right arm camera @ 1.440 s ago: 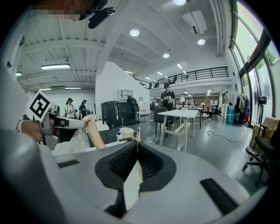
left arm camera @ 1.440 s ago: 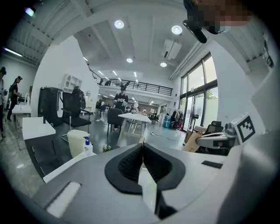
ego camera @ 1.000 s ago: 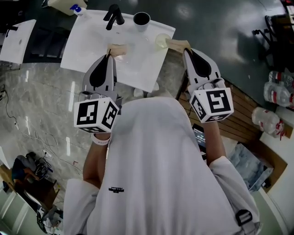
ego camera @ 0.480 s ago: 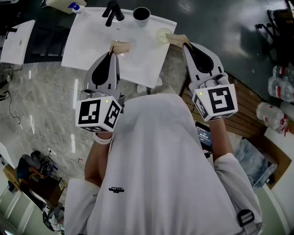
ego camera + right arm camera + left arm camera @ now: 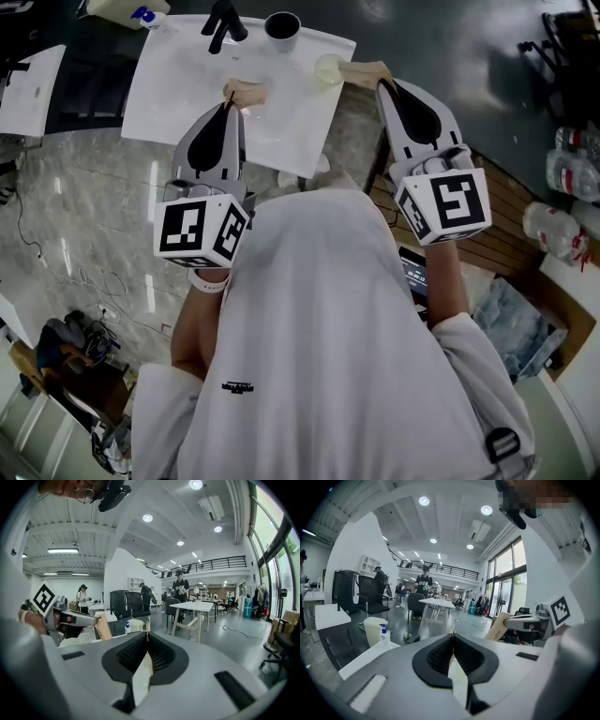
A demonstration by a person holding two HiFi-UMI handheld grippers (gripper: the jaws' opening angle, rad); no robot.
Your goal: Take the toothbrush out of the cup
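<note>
In the head view a white basin top [image 5: 178, 84] carries a dark-mouthed cup [image 5: 282, 28] at its far edge and a small clear cup [image 5: 328, 70] near its right edge. No toothbrush can be made out in either cup. My left gripper [image 5: 246, 92] hovers over the basin's near part, shut and empty. My right gripper [image 5: 361, 72] is shut too, its tan tips just right of the clear cup. Both gripper views look level across the room, with the left gripper [image 5: 452, 634] and right gripper [image 5: 148, 633] pressed together on nothing; neither cup shows there.
A black tap [image 5: 223, 17] stands left of the dark cup, and a pump bottle [image 5: 141, 15] sits at the basin's far left corner. Grey marbled floor [image 5: 84, 206] lies to the left, wooden decking [image 5: 511, 234] with bottles to the right. The person's hooded top fills the foreground.
The head camera has drifted a little, so the basin sits slightly higher in view. Both grippers stay shut and keep almost the same places relative to the cups.
</note>
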